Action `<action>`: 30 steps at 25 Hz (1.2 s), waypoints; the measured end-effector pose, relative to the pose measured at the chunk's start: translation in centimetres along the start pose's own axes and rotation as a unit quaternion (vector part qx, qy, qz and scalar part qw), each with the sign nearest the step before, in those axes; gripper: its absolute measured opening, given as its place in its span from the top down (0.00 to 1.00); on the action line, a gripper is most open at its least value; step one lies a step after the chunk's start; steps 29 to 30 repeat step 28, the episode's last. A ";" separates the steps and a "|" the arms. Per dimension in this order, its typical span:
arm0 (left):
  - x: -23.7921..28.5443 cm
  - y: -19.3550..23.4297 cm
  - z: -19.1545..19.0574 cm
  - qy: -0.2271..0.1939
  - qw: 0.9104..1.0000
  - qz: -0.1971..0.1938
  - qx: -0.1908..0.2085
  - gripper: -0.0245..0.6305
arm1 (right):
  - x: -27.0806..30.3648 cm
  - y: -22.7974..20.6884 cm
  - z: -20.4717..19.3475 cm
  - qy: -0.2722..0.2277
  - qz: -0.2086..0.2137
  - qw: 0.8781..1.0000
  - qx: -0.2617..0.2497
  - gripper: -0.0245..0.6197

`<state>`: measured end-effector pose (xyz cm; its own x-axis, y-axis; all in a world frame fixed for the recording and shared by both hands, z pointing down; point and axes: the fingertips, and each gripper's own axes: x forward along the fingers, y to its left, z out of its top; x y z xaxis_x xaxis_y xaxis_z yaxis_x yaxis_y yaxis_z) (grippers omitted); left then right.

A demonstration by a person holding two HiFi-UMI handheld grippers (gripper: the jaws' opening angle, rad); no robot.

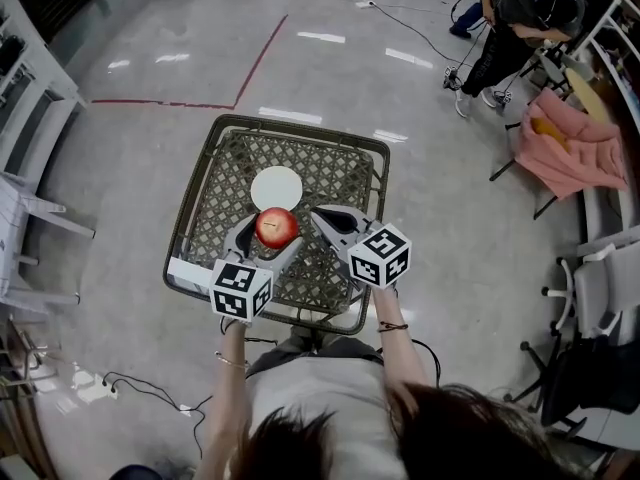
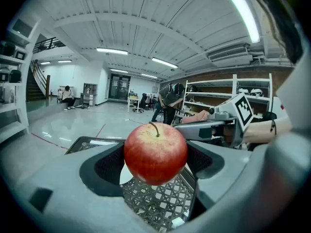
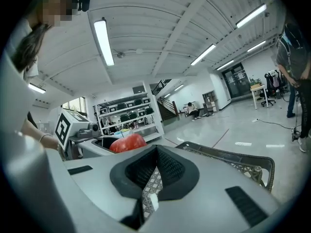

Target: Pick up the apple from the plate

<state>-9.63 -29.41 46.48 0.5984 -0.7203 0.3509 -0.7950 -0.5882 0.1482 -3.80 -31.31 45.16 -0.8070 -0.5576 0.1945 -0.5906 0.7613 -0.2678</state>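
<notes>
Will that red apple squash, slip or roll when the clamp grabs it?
Probably firm: the apple looks undented between the left gripper's textured pads. Its smooth skin may be slippery. Being round, it would likely roll if dropped on the plate.

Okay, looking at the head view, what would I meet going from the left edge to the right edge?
White shelving → apple, held between the jaws of the left gripper → right gripper → pink cloth. The basket and plate overlap the apple, so they are left out.
</notes>
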 end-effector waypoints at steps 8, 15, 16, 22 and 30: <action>-0.3 0.2 0.0 0.000 1.000 0.000 0.003 0.34 | 0.3 0.4 0.2 0.000 0.007 1.000 -0.009 0.95; -0.3 0.2 0.1 -0.001 1.000 0.003 0.006 0.35 | 0.2 0.2 0.5 -0.002 0.006 1.000 -0.011 0.95; -0.3 0.3 0.1 -0.001 1.000 0.004 0.007 0.34 | 0.2 0.2 0.4 -0.002 0.006 1.000 -0.011 0.95; -0.3 0.4 0.0 0.001 1.000 0.004 0.009 0.34 | 0.3 0.2 0.4 -0.001 0.006 1.000 -0.010 0.95; 0.0 0.3 -0.4 0.005 1.000 0.004 0.010 0.34 | 0.3 0.1 0.3 -0.001 0.008 1.000 -0.011 0.95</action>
